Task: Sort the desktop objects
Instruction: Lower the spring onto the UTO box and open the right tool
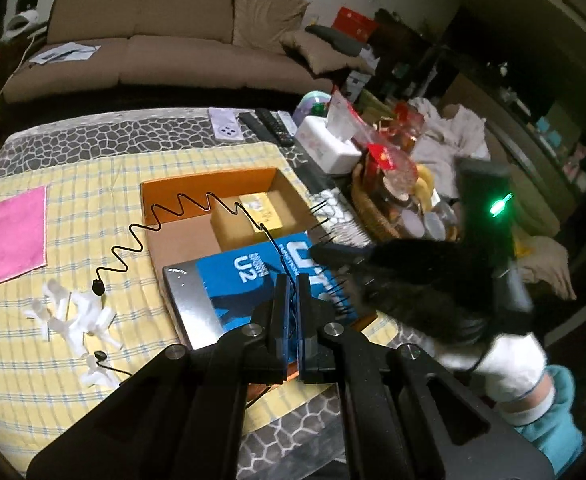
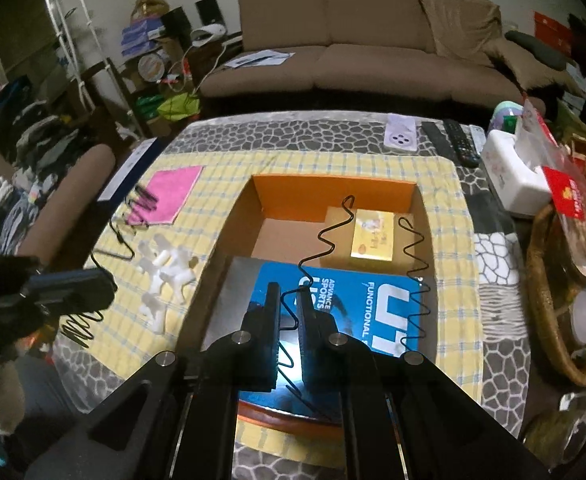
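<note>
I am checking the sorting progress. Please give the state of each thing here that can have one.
Left gripper: shut on the black wavy wire.
Right gripper: shut on a wavy wire.
Orange box: open, no lid on it.
Blue package: lying flat in the box.
Yellow carton: closed.
Pink cloth: spread flat.

place: home living room | at my 12 o'clock: brown three-seat fabric sofa (image 2: 373, 36) with papers on it | 3 o'clock: white tissue box (image 2: 513, 176), black remote controls (image 2: 459, 142), woven wicker basket (image 2: 549, 320) | 9 o'clock: piled clothes (image 2: 33, 152)
</note>
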A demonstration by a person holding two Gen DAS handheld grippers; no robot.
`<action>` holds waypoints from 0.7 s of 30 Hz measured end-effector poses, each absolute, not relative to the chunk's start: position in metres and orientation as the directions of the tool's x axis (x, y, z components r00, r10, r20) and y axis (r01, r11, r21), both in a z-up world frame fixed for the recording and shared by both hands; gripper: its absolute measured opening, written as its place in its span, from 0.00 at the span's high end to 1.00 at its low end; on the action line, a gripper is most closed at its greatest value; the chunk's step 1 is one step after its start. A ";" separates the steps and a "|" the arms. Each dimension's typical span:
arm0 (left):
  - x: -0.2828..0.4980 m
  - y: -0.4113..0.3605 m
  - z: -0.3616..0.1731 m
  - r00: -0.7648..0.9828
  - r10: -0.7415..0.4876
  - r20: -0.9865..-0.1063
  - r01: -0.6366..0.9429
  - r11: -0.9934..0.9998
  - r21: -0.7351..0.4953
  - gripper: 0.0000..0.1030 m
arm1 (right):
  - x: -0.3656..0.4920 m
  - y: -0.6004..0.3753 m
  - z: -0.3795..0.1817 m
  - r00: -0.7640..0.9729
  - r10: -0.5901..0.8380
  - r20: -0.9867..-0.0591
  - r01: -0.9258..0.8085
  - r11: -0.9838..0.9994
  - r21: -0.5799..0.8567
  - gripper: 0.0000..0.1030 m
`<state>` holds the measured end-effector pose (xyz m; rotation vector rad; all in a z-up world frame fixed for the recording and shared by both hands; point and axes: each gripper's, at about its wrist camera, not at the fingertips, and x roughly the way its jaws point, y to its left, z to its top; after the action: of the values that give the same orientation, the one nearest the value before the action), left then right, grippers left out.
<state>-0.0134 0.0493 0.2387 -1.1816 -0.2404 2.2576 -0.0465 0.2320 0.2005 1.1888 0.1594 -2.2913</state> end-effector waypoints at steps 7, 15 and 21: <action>-0.026 0.034 0.233 -0.459 0.540 -0.705 -0.367 -0.838 -0.404 0.97 | -0.053 0.195 0.158 -0.388 -0.381 -0.839 0.592 -0.801 0.090 0.93; -0.031 0.035 0.221 -0.438 0.533 -0.724 -0.356 -0.842 -0.405 0.97 | -0.059 0.187 0.116 -0.325 -0.327 -0.887 0.582 -0.809 0.085 0.83; -0.033 0.066 0.215 -0.392 0.531 -0.751 -0.412 -0.832 -0.373 0.97 | -0.053 0.243 0.164 -0.427 -0.413 -0.804 0.498 -0.850 0.171 0.69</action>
<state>-0.0329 0.0665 0.2147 -1.2659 -0.1687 2.2272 -0.0531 0.2434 0.1638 1.2451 0.1246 -2.2732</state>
